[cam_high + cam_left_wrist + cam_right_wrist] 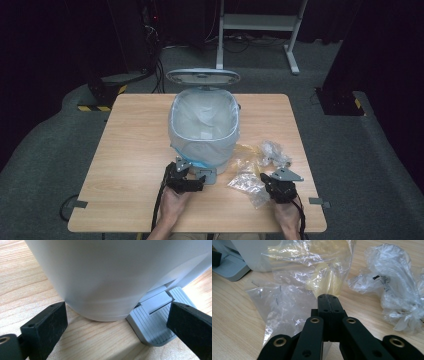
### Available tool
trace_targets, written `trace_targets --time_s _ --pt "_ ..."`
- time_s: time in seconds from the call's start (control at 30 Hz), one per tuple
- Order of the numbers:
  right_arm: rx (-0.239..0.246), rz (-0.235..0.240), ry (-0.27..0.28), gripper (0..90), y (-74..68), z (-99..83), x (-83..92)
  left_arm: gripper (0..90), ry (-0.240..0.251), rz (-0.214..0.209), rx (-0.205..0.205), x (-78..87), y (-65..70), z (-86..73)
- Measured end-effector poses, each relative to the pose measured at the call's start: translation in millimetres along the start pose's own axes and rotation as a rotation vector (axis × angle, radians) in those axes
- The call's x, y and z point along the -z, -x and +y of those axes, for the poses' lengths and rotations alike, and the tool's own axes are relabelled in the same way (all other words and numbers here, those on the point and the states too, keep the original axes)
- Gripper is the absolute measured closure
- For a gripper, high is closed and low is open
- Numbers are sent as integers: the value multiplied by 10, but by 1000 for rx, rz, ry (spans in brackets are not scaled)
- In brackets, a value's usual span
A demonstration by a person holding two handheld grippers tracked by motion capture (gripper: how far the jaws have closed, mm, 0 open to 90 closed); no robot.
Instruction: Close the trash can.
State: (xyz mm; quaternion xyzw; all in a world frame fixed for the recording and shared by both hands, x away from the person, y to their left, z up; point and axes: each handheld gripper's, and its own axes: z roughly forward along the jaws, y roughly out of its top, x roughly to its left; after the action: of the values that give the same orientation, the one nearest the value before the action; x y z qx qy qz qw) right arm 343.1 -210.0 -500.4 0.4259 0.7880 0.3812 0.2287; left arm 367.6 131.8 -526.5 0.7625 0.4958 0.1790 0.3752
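Observation:
A white pedal bin (204,131) with a clear liner stands mid-table, its grey lid (202,76) raised. My left gripper (192,181) sits at the bin's near base. In the left gripper view this gripper (117,323) is open, one jaw beside the bin wall (112,277) and the other over the grey foot pedal (153,325). My right gripper (267,186) is shut, its tips (329,298) pinching the edge of a clear plastic bag (287,307), which lies flat on the wood (246,184).
A yellowish film wrapper (324,280) lies just beyond the held bag. A crumpled clear plastic bundle (392,290) rests to its right, near the table's right edge (274,152). The wooden tabletop (130,150) stretches bare left of the bin.

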Motion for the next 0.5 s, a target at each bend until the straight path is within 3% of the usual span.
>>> trace_targets --time_s 0.23,0.5 --pt "-10 8 25 900 28 42 140 36 1 -1 1 1 3 -2" --pt "-11 22 43 900 60 60 173 36 7 1 6 -2 8 -2"
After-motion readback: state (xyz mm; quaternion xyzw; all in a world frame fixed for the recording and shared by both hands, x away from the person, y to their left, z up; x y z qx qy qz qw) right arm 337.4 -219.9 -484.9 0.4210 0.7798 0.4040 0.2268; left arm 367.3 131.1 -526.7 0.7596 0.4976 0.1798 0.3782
